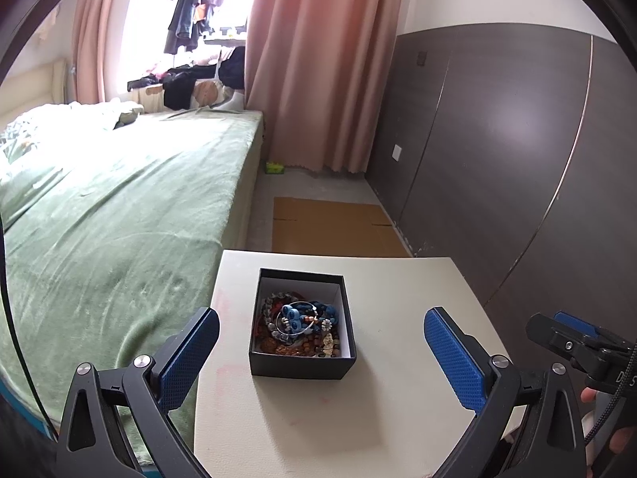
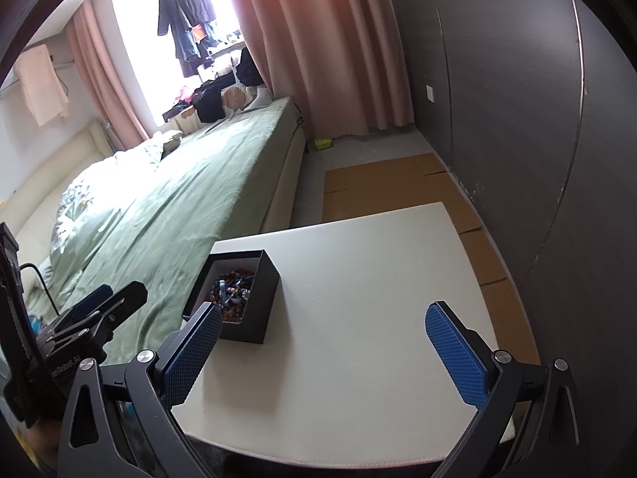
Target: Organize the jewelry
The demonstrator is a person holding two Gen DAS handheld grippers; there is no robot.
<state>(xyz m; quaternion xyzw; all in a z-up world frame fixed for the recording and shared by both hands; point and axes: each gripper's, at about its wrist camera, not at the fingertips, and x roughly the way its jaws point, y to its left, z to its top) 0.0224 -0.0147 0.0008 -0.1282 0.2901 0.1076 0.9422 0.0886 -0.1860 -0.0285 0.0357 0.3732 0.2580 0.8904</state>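
The left gripper (image 1: 321, 348) is hovering with jaws spread wide, the open black box (image 1: 302, 354) of tangled jewelry (image 1: 300, 328) lying straight ahead between them. The right gripper (image 2: 324, 352), equally spread and empty, is facing bare table (image 2: 358, 298), the box off beyond its left finger.

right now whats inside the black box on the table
The black box holds a tangled jewelry pile: beaded bracelets, a silver bangle, blue pieces. Its floor and lower items are covered.

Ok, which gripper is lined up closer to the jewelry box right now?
The left gripper: the black jewelry box sits centered between its open fingers, while in the right gripper's view the box lies off beside its left finger.
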